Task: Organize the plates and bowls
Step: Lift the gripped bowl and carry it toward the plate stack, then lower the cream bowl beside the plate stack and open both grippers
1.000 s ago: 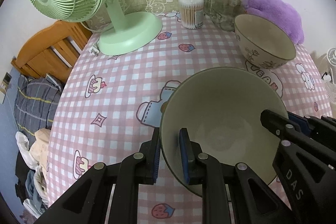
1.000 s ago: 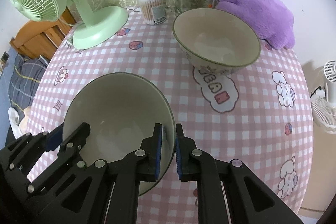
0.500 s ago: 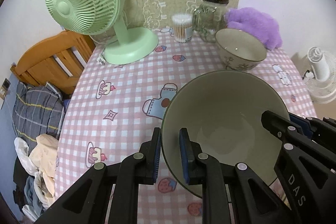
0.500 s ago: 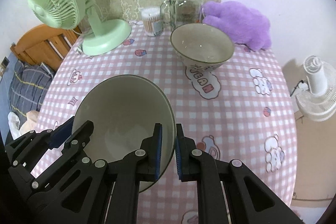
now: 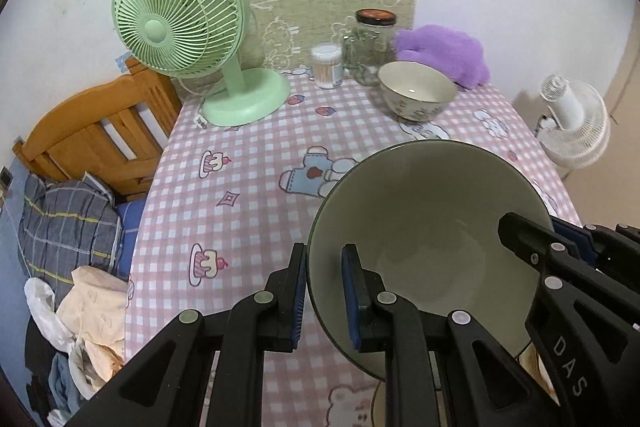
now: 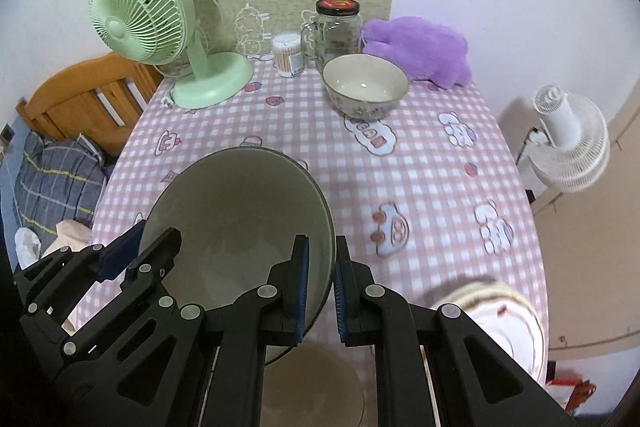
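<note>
Over the last second both grippers had drawn the large bowl (image 5: 424,239) up and back toward the near edge, so the far end of the table (image 5: 256,163) had shrunk away in both views. The left gripper (image 5: 324,291) was clamped on the bowl's left rim, one pad outside and one inside the wall, and the right gripper (image 6: 320,291) pinched the opposite rim the same way, so the bowl hung tilted between them above the pink checked cloth. As a judgement, the job looked partway done: this bowl was lifted but not yet set down, while the small patterned bowl (image 6: 366,91) sat untouched at the far end, just in front of the glass jar (image 6: 336,27) and beside the purple plush (image 6: 420,47). Only the right wrist view showed where things might be gathering: a pale dish (image 6: 316,383) lay directly under the held bowl at the near edge, and a blurred white plate stack (image 6: 504,331) sat off to the right. The left view caught only a sliver of rim below the bowl, but showed the green fan (image 5: 180,15) whole
</note>
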### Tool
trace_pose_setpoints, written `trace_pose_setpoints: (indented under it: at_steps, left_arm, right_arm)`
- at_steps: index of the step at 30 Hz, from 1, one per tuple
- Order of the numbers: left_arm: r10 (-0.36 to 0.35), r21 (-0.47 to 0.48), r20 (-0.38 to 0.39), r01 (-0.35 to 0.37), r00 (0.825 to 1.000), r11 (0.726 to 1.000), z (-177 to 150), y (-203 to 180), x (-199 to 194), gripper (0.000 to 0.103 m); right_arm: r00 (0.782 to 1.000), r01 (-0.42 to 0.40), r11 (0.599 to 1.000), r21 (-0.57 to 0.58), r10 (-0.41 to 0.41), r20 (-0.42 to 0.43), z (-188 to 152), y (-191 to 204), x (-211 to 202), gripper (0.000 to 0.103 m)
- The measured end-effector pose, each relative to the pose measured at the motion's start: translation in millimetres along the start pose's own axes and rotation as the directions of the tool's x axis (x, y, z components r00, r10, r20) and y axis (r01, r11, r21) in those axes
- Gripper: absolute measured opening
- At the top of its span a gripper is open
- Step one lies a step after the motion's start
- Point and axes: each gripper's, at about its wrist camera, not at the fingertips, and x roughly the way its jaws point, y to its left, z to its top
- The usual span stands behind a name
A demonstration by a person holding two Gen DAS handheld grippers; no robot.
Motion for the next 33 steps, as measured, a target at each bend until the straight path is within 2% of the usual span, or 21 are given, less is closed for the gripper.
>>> trace_pose_setpoints:
  at_steps: [7,17,26,33]
  left_arm:
    - [-0.056,0.06,0.002,0.055,0.998,0.997,-27.4,-3.5,-18.6,0.015]
    - [-0.081,0.118,-0.032,0.084,0.996,0.989,-68.8,-20.6,-28.7,0.015]
    - [-0.051,0.107,-0.061,0.057,0.997,0.993,-94.2,-34.5,-26.5,0.015]
    - [-0.023,0.067,-0.082,0.029,0.996,0.997,-103.2,-34.2,-18.3,0.015]
  right_arm:
    - [0.999,0.053,0.997,0.058,-0.053,0.009,-37.4,4.5,-27.2,0.014]
    - [0.998,0.066,0.992,0.109,-0.064,-0.023,-85.5,-1.0,-43.6,0.014]
    - [0.997,0.061,0.994,0.085,-0.056,-0.06,-110.9,-13.3,-40.6,0.014]
    - [0.995,0.036,0.999,0.033,-0.033,-0.093,-116.0,-11.4,-30.2,0.014]
